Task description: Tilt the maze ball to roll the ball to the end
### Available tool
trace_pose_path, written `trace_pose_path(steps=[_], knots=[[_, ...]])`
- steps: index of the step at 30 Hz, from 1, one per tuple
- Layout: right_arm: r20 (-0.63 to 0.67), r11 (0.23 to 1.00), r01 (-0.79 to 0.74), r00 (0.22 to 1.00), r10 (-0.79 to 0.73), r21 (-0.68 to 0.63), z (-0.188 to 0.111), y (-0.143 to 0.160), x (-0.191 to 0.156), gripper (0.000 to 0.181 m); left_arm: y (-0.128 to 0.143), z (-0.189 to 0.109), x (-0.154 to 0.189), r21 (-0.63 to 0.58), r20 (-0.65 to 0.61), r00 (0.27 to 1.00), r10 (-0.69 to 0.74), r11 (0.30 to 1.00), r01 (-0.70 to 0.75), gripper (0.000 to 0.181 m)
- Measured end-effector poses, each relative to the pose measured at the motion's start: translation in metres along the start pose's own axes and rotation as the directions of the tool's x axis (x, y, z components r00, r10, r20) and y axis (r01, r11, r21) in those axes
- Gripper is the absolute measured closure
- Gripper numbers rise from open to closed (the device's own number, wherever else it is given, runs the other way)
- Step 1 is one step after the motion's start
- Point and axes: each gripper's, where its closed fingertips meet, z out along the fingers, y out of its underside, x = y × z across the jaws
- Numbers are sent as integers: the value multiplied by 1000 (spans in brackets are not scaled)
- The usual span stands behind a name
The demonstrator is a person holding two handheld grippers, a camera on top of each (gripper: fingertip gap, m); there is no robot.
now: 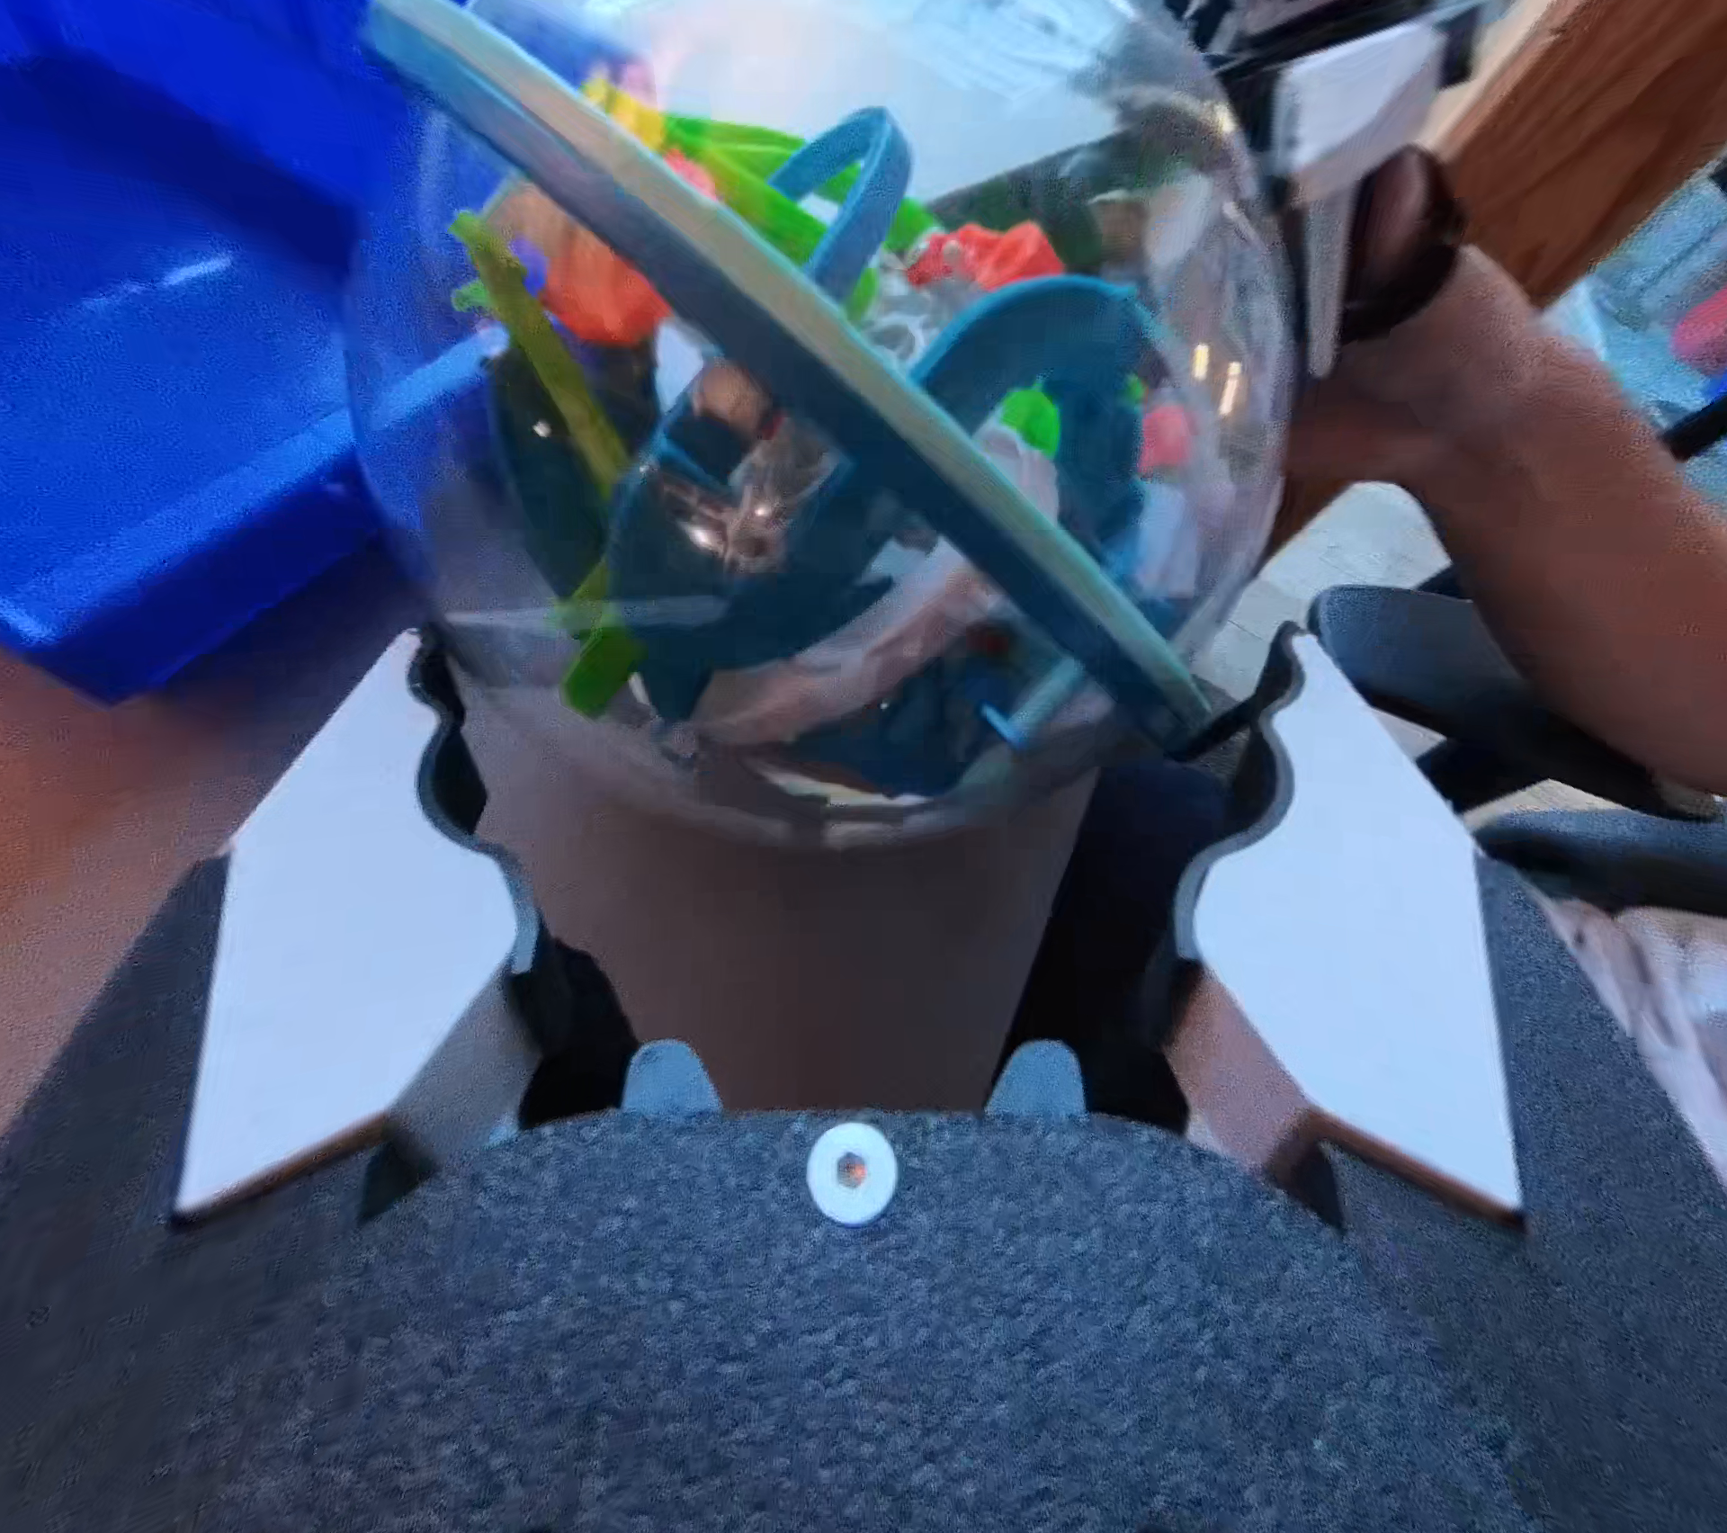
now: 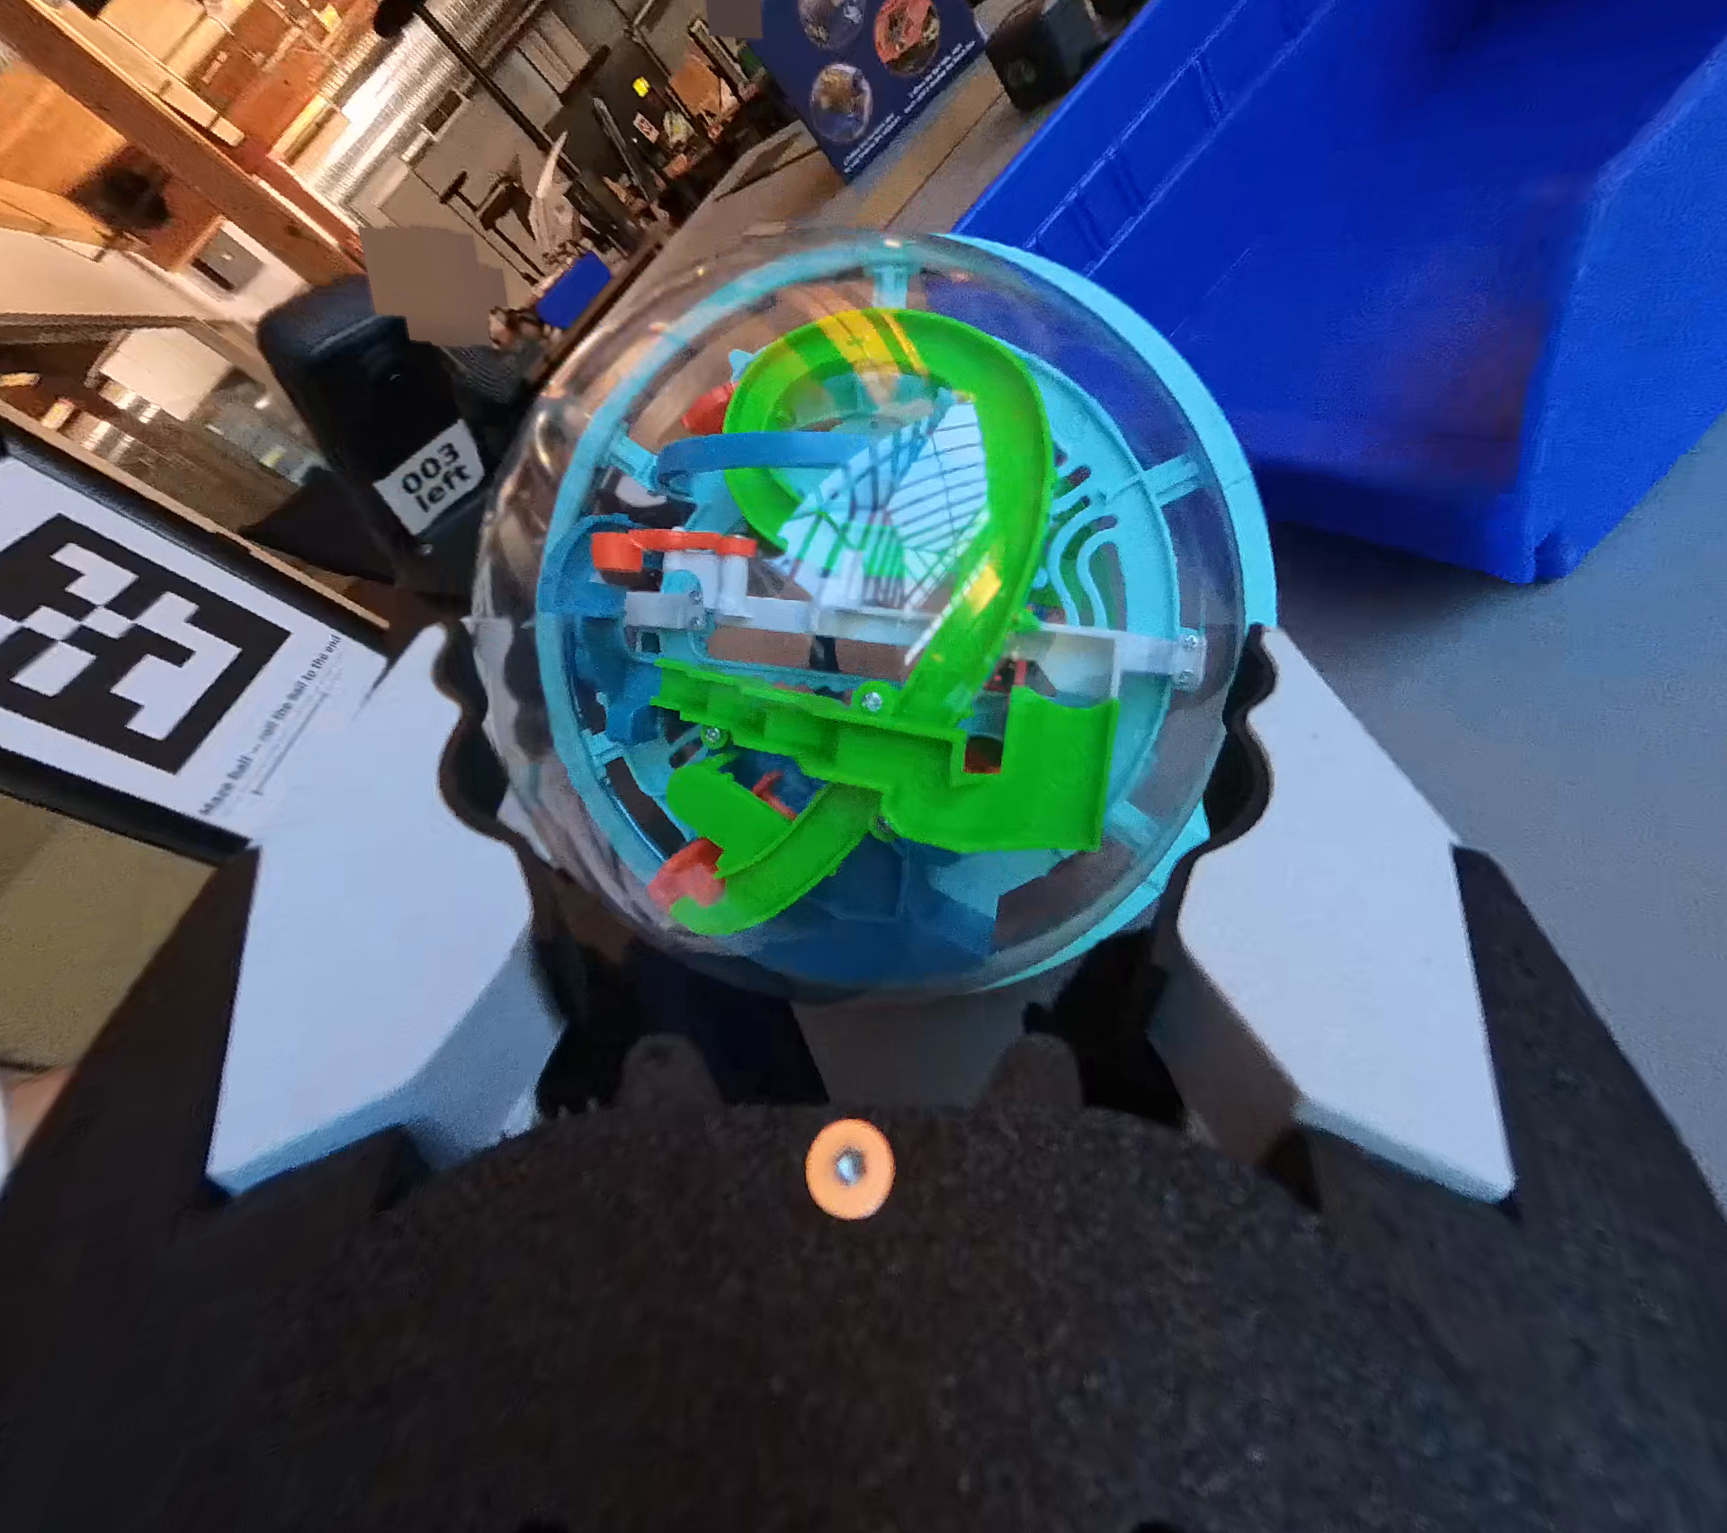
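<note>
The maze ball (image 1: pixel 822 385) is a clear sphere with a light-blue ring around it and green, blue and orange tracks inside. It is held off the table and tilted. My left gripper (image 1: pixel 850 684) is shut on its lower part, one finger on each side. My right gripper (image 2: pixel 855 703) is shut on the maze ball (image 2: pixel 869 647) from the opposite side. The right gripper (image 1: pixel 1327 67) and the hand holding it (image 1: pixel 1495 441) show behind the ball in the left wrist view. The left gripper (image 2: pixel 392 423) shows behind it in the right wrist view. I cannot pick out the small ball inside.
A large blue plastic bin (image 1: pixel 178 292) stands close beside the ball, also in the right wrist view (image 2: pixel 1458 226). A white card with a black square marker (image 2: pixel 140 647) lies at the left. The grey table top (image 2: pixel 1514 740) and a wooden beam (image 1: pixel 1589 49) show.
</note>
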Motion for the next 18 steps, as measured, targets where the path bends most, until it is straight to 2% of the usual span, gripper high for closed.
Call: trace_pose_path(steps=[1,3,5,8,11,14,18], knots=[[-12,1000,28,1000,-28,-6,5,-1,-3,29,0,1,-6,-5,15,999,-40,999,40,22],[-29,997,63,998,-64,-37,11,2,-1,28,-2,-1,-12,12,-36,989,-142,990,142,22],[23,999,38,999,-37,-32,12,-2,-2,31,-3,-5,-19,14,-105,962,-251,967,254,22],[102,999,-23,995,18,42,2,-24,3,37,-4,-10,-27,29,-191,911,-366,926,378,23],[48,996,42,998,-46,79,-9,-35,27,37,-4,-11,-27,24,-255,862,-438,888,459,23],[71,989,115,990,-122,88,-12,-31,32,37,-5,-14,-27,8,-312,797,-517,838,546,24],[146,971,240,960,-240,19,-11,-1,25,45,-5,-16,-24,-42,-394,699,-596,772,635,24]])
